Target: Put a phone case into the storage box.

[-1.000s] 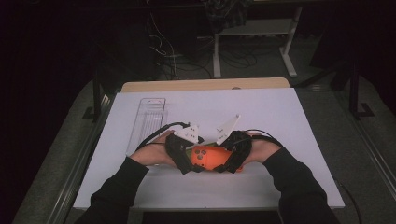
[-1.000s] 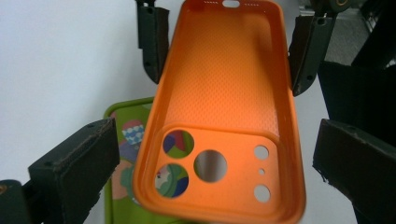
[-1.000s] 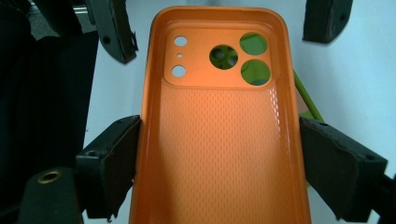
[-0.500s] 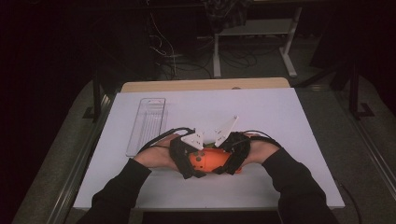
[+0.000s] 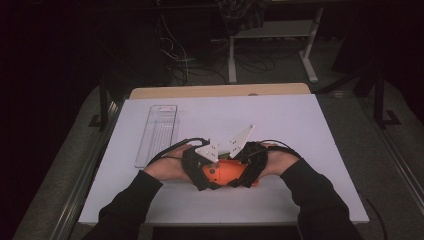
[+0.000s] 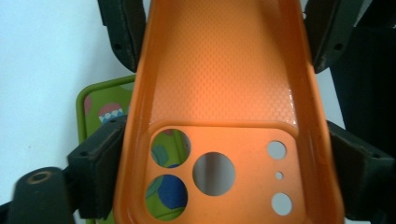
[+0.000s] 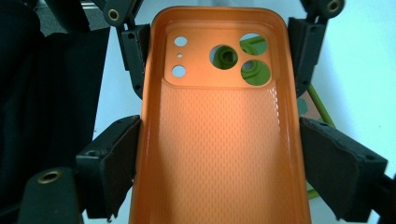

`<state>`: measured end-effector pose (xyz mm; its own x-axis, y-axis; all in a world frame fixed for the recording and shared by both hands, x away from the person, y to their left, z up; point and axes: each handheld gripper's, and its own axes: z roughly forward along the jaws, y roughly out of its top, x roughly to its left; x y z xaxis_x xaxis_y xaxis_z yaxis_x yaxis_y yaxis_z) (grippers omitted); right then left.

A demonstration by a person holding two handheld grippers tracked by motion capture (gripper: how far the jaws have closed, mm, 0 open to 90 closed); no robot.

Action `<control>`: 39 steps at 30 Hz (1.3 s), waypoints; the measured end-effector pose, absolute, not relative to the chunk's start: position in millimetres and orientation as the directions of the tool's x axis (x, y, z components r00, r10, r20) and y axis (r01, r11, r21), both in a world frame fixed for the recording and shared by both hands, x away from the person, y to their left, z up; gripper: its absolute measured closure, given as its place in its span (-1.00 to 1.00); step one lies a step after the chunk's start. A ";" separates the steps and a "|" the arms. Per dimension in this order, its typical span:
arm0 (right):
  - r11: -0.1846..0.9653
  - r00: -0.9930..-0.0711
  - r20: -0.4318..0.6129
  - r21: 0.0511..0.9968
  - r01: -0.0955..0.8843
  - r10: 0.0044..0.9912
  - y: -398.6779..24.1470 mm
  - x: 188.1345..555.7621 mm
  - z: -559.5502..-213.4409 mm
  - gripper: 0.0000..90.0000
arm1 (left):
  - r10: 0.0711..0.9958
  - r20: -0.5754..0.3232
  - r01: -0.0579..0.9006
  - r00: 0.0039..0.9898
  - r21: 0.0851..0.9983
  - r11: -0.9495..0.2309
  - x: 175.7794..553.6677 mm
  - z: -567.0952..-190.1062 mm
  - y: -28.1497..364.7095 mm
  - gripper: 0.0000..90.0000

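An orange phone case point(image 5: 227, 172) is held level just above the white table, between my two grippers, which face each other. Its inside faces up, and its camera-hole end point(image 6: 219, 172) lies at the left gripper point(image 6: 224, 163). The left jaws have just been closing with the case between them, and both pads now touch its long edges. My right gripper point(image 7: 219, 163) is shut on the plain end of the case point(image 7: 219, 154), with a pad pressing each side. Under the case lies a green patterned object point(image 6: 100, 112), partly visible through the holes.
A clear plastic tray point(image 5: 157, 132) lies on the white table cover point(image 5: 300, 125) to the left, beyond the hands. A wooden table edge point(image 5: 215, 91) runs along the far side. Dark floor, cables and a stand lie beyond it.
The left gripper has shifted slightly right, toward the case. The right hand and the orange case have stayed where they were.
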<state>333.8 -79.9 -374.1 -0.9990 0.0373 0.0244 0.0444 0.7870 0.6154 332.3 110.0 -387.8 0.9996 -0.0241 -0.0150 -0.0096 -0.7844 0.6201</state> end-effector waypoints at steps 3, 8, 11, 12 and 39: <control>0.787 -0.999 0.020 0.616 0.038 0.032 -79.6 334.0 -374.3 -0.67 | -0.027 -0.018 -0.010 0.999 0.619 -0.786 332.6 -388.0 110.0 -0.69; 0.789 -0.999 0.021 0.613 0.039 0.033 -79.8 334.4 -374.8 -0.67 | -0.031 -0.016 -0.015 0.999 0.616 -0.788 333.0 -388.5 109.3 -0.66; 0.788 -0.999 0.027 0.614 0.047 0.038 -80.2 334.2 -375.2 -0.67 | -0.034 -0.026 -0.011 0.999 0.615 -0.788 333.6 -388.8 108.9 -0.65; 0.788 -0.999 0.025 0.614 0.045 0.037 -80.2 334.5 -375.5 -0.67 | -0.039 -0.027 -0.015 0.999 0.608 -0.793 334.0 -388.6 108.6 -0.65; 0.482 -0.822 0.126 0.757 0.442 0.556 -158.7 348.1 -360.8 -0.97 | 0.301 -0.054 0.270 0.952 0.611 -0.744 352.1 -387.8 122.4 -0.65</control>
